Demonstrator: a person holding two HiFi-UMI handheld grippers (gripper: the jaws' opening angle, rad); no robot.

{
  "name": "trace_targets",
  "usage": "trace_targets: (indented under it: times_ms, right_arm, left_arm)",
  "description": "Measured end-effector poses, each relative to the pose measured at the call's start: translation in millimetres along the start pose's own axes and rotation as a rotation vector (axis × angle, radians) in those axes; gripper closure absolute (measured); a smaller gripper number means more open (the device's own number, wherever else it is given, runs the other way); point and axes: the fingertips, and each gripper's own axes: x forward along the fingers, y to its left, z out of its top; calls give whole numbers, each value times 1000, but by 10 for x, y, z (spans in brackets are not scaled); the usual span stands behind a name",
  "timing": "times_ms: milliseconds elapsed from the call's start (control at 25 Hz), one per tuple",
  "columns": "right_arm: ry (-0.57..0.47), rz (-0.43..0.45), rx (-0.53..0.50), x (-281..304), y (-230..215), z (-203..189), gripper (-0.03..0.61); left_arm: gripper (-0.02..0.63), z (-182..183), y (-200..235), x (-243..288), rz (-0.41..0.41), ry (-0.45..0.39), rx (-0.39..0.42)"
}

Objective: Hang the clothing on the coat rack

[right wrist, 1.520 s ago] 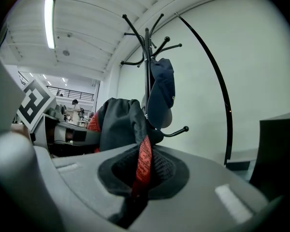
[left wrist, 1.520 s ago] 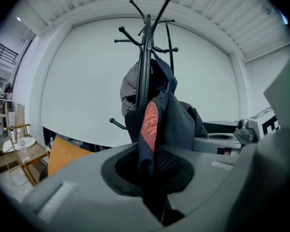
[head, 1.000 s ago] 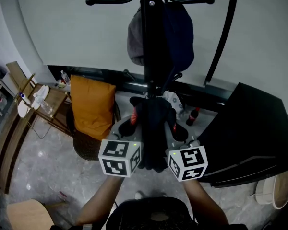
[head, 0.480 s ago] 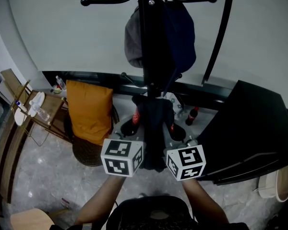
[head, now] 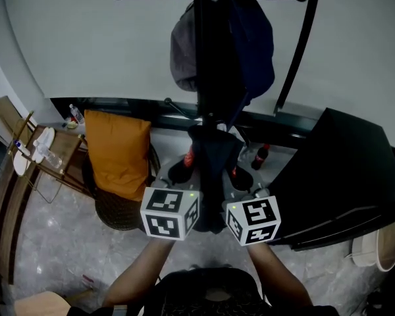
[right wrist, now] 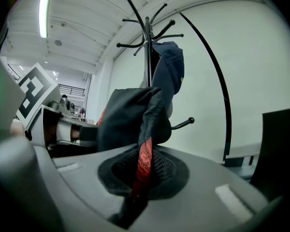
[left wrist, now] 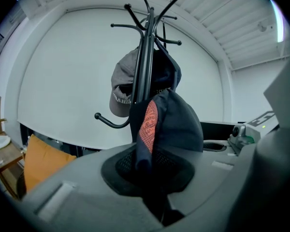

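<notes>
Left gripper (head: pixel 186 168), right gripper (head: pixel 237 174), garment (head: pixel 214 151) nearer rack (head: pixel 207 58)

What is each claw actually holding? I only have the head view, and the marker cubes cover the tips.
Observer: The left gripper view shows the left claw shut on the dark garment, on a fold with an orange mesh patch.
Operator: And the right?
Observer: The right claw is shut on the same garment, with a red strip running down between its jaws.
Operator: Any free hook nearby?
Observer: In the right gripper view a ball-tipped lower hook on the coat rack sticks out bare, just past the garment.
</notes>
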Motion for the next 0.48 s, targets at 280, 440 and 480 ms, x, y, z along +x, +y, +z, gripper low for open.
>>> trace_targets:
  times_ms: [280,440,480]
  right_arm:
    - [6,-6,2,68,1,-28,557]
    - [12,1,-2,83,13,-38,557]
    - [13,3,-1,86,15,-43,557]
  left_arm:
    - [578,-48,24,57,-9,-2,-14]
    - [578,-64,25,73,-9,1,-15]
    - [578,-68,25,75,-8,1,-15]
